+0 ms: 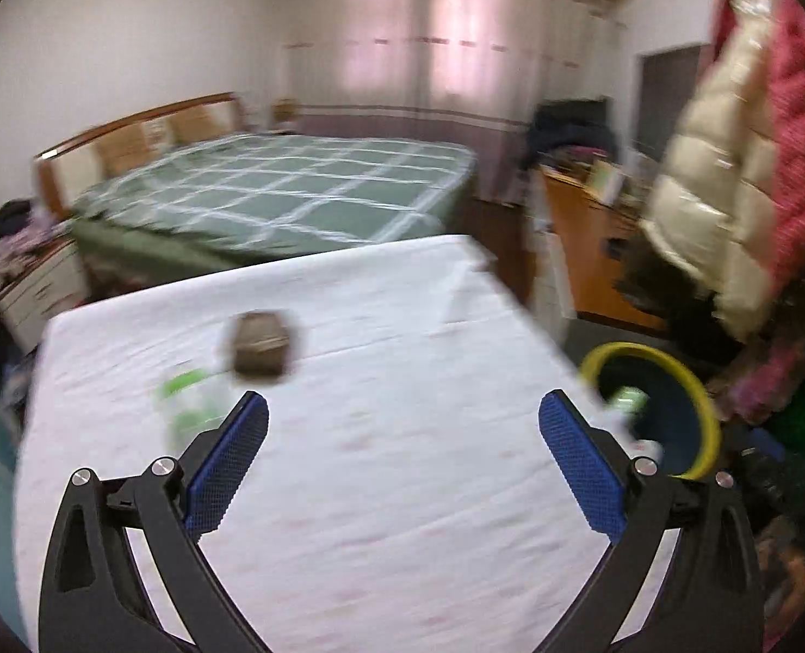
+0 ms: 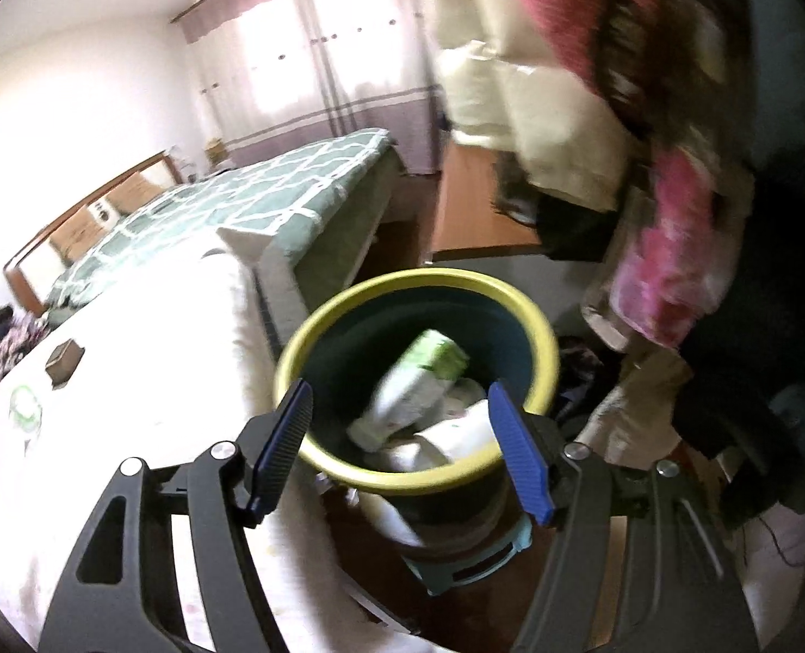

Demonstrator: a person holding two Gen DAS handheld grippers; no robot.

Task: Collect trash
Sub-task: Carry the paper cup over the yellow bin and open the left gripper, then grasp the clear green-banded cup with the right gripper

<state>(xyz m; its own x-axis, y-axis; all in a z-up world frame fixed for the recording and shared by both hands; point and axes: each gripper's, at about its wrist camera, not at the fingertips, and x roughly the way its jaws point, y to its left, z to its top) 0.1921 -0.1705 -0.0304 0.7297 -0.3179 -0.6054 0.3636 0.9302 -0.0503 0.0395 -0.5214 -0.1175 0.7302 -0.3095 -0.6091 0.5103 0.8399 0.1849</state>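
A white-clothed table (image 1: 402,517) fills the left wrist view. On it lie a small brown box (image 1: 261,348) and a blurred green-and-white wrapper (image 1: 190,397). My left gripper (image 1: 402,397) hangs open over the cloth with nothing between its blue pads. Off the table's right edge stands a dark bin with a yellow rim (image 1: 647,351). In the right wrist view my right gripper (image 2: 400,385) is open above that bin (image 2: 419,277), its fingers apart and gripping nothing. A green-and-white package (image 2: 429,364) and white wrappers (image 2: 457,435) lie inside the bin. The brown box (image 2: 64,362) shows far left.
A bed with a green checked cover (image 1: 272,190) stands behind the table. Cream and pink padded coats (image 1: 729,163) hang at the right, close above the bin. An orange desk (image 1: 582,228) with clutter is beyond. The bin rests on a pale blue stand (image 2: 473,566).
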